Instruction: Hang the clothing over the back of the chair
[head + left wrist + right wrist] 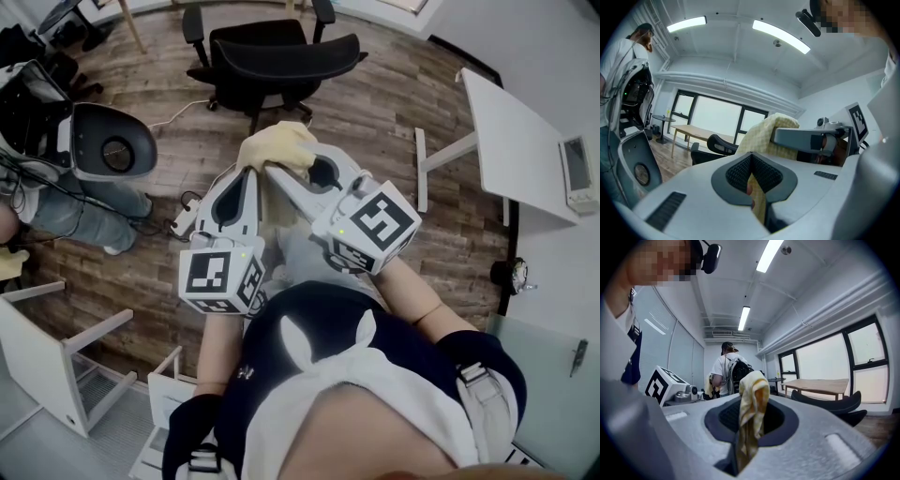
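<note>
Two grippers, both clamped on one yellow cloth (281,142). The left gripper (751,174) has its jaws nearly together, with a thin checked strip of the cloth pinched in the slit between the dark ribbed pads. The right gripper (749,420) is the same: jaws narrow, and a bunched fold of the cloth is gripped between them and sticks up above the pads.

In the head view the two grippers point away from the person, tips close together, side by side. The cloth is bundled at the tips and held in the air above the wooden floor (394,103). The rest of the cloth hangs down under the grippers and is mostly hidden by them.

The black office chair (281,52) stands ahead of the grippers, apart from the cloth, with its backrest on the near side. Nothing lies over the backrest.

A white desk (511,141) is at the right of the head view. Another person (725,371) with a backpack stands in the background of the right gripper view, near a wooden table (820,383) by the windows.
</note>
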Tool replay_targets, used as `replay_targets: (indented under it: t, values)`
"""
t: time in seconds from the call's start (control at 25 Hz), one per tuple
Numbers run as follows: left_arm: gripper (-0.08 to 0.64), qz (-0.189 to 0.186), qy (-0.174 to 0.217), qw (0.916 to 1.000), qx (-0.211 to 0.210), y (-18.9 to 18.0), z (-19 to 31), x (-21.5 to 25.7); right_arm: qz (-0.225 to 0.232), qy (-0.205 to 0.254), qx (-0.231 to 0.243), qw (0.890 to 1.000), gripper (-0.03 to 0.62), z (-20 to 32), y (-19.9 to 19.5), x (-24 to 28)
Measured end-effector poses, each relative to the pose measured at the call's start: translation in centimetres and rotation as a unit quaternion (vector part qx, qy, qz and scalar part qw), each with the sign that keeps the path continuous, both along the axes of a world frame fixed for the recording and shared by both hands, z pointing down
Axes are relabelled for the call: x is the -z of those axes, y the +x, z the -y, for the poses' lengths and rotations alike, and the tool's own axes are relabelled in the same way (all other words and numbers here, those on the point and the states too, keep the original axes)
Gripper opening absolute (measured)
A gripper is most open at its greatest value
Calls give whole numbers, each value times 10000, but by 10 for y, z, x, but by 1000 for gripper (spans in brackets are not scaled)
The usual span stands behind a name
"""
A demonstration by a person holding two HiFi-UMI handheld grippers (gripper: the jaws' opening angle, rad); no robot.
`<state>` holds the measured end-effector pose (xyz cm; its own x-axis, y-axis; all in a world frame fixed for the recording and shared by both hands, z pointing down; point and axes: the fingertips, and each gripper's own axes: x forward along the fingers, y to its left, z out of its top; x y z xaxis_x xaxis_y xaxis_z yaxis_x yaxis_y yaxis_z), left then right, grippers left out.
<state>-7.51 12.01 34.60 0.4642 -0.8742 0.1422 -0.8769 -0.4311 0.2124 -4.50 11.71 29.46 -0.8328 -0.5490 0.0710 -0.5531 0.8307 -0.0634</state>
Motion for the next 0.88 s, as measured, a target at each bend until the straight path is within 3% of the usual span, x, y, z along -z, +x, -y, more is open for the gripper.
replay_targets:
  t: [0.88]
  values:
    - [6,74,81,9999,108,-37,117,8,34,380,157,9991,55,123,-35,28]
